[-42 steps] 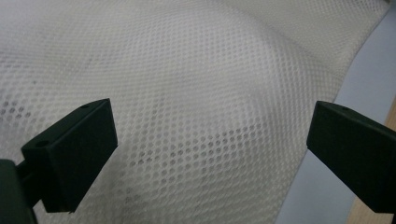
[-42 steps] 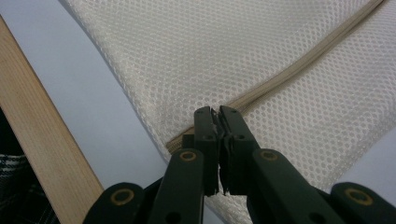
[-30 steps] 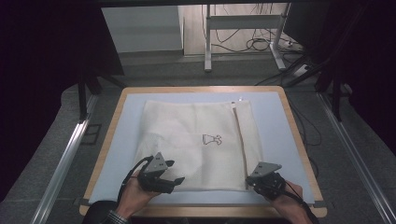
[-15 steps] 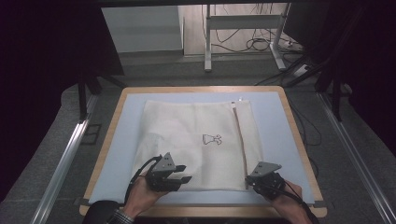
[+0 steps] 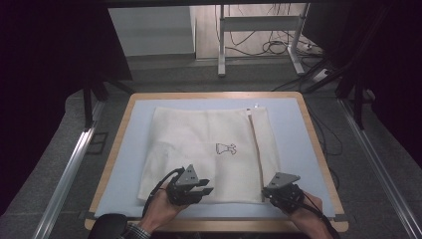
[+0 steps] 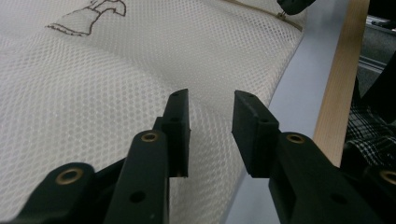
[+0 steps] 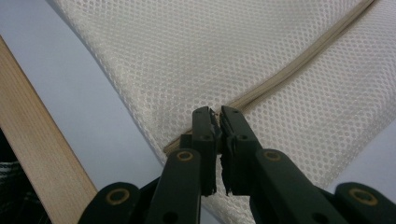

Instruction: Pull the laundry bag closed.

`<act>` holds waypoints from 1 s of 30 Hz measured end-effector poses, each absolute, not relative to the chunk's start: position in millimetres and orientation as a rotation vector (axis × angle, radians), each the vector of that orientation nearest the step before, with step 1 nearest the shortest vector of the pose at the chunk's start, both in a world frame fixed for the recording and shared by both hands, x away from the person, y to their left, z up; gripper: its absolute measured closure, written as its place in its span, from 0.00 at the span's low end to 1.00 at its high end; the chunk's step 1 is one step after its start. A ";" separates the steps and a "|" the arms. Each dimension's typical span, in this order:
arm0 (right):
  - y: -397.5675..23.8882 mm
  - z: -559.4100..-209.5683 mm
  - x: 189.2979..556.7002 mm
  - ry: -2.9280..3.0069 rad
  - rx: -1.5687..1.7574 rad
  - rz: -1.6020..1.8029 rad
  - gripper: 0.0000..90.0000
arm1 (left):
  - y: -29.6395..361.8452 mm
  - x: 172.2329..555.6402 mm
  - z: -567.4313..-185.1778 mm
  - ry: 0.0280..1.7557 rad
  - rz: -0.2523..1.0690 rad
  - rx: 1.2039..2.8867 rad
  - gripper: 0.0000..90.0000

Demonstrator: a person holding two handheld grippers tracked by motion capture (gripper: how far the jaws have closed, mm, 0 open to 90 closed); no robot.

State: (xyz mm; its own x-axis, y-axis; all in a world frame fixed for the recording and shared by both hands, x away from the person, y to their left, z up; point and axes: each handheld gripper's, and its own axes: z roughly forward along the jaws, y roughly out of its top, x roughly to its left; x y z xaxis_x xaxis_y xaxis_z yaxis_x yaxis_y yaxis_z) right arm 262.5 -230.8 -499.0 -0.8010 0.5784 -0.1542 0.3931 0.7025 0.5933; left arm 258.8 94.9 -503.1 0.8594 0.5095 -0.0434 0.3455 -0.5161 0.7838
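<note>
Since the earlier pictures the left gripper (image 5: 205, 188) has been sliding inward along the near edge of the mesh laundry bag (image 5: 209, 149), toward the right gripper (image 5: 276, 191), and its jaws have just been closing; a gap is still showing between them and nothing is sitting in it. The right hand (image 5: 303, 216) is keeping its place at the bag's near right corner.

Left gripper view: the left gripper (image 6: 211, 105) is hovering over the bag (image 6: 93, 93) close to its near edge, pads parted, mesh lying under them and not pinched. The small printed dress figure (image 6: 91, 16) is showing at the top of that view, and the blue mat (image 6: 299, 102) and the wooden rim (image 6: 343, 79) are running past on one side.

Right gripper view: the right gripper (image 7: 218, 114) is clamping down with jaws almost together, right at the near end of the zipper (image 7: 299, 65), where the beige tape meets the bag's edge. A sliver of fabric or tape is looking caught between the pads; whether that is the zip pull or only the tape, I cannot tell.

High view: the bag is lying flat on the mat (image 5: 134, 164), roughly centred on the table (image 5: 117, 144), zipper (image 5: 256, 149) running from far to near along its right part, dress print (image 5: 225, 148) mid-bag. The left hand (image 5: 161, 211) is entering from the bottom edge.
</note>
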 end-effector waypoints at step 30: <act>-231.5 -499.8 262.5 2.595 0.744 0.783 0.94 | 22.6 273.8 -516.1 0.473 0.118 2.180 0.99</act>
